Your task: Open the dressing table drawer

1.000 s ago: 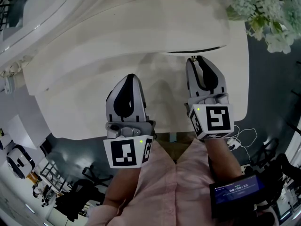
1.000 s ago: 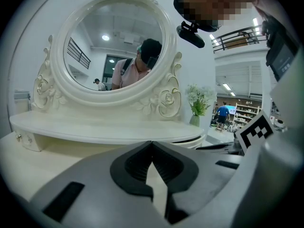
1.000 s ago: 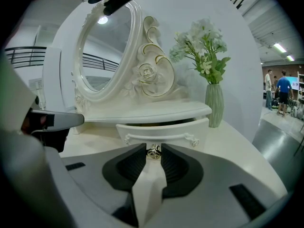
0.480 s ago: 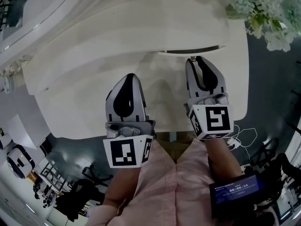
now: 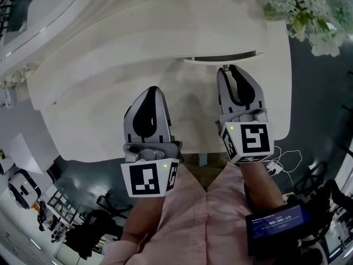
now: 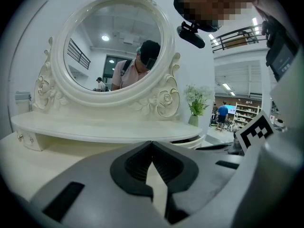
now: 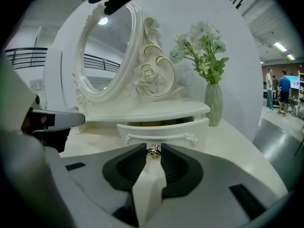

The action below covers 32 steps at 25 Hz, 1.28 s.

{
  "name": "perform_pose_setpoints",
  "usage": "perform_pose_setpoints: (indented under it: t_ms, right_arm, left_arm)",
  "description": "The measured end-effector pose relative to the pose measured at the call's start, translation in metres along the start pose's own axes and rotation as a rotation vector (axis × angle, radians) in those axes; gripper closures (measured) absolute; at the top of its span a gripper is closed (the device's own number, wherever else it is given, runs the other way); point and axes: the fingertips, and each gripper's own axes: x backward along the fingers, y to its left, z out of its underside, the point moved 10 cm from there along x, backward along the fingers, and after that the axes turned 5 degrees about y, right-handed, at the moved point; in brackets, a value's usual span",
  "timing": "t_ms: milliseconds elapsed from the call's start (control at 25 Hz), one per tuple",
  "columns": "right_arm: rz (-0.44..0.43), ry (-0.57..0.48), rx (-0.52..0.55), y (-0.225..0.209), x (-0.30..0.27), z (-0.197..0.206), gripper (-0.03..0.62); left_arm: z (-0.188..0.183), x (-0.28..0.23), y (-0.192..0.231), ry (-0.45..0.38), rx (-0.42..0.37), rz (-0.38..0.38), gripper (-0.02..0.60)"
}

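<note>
No real change from a second ago. Left hand-held gripper (image 5: 151, 90) and right hand-held gripper (image 5: 227, 69) sit in the same spots, and the gap at the drawer (image 7: 180, 128) looks the same width. The dressing table (image 5: 83, 48) drifts slightly up-frame in the head view. I read that as head wobble, not scene motion.

Right hand-held gripper is clamped on the small gold knob (image 7: 153, 151) at the middle of the drawer front, with a pad on each side of it. That makes sense: it's the only pull point, and being centred it should draw the front out square. The gripper lines up with the drawer's travel, so a straight pull back toward the person should do it.

The drawer sits under the low shelf (image 7: 156, 112) at the right of the mirror (image 6: 114, 46). It is already partly out, with a dark slot showing between the front and the shelf. My judgement is that the pull is under way but not finished.

Left hand-held gripper is clenched with its tips meeting and nothing between them. It hovers over the bare counter (image 5: 99, 120), left of the right one and well off the drawer's path. It looks parked, since a one-knob pull needs no second grip.

The vase (image 7: 213, 106) of flowers (image 7: 202, 46) stands on the counter just beside the drawer's right end, off the drawer's line. The risk I see is the right elbow or gripper body swinging wide on the pull-back.
</note>
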Motion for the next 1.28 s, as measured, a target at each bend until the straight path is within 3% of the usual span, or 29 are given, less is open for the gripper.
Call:
perform_pose_setpoints:
  t_ms: [1280]
  right_arm:
    - [-0.012, 0.001, 0.003, 0.002, 0.011, 0.008, 0.493]
  left_arm:
    - [0.001, 0.008, -0.01, -0.006, -0.008, 0.003, 0.56]
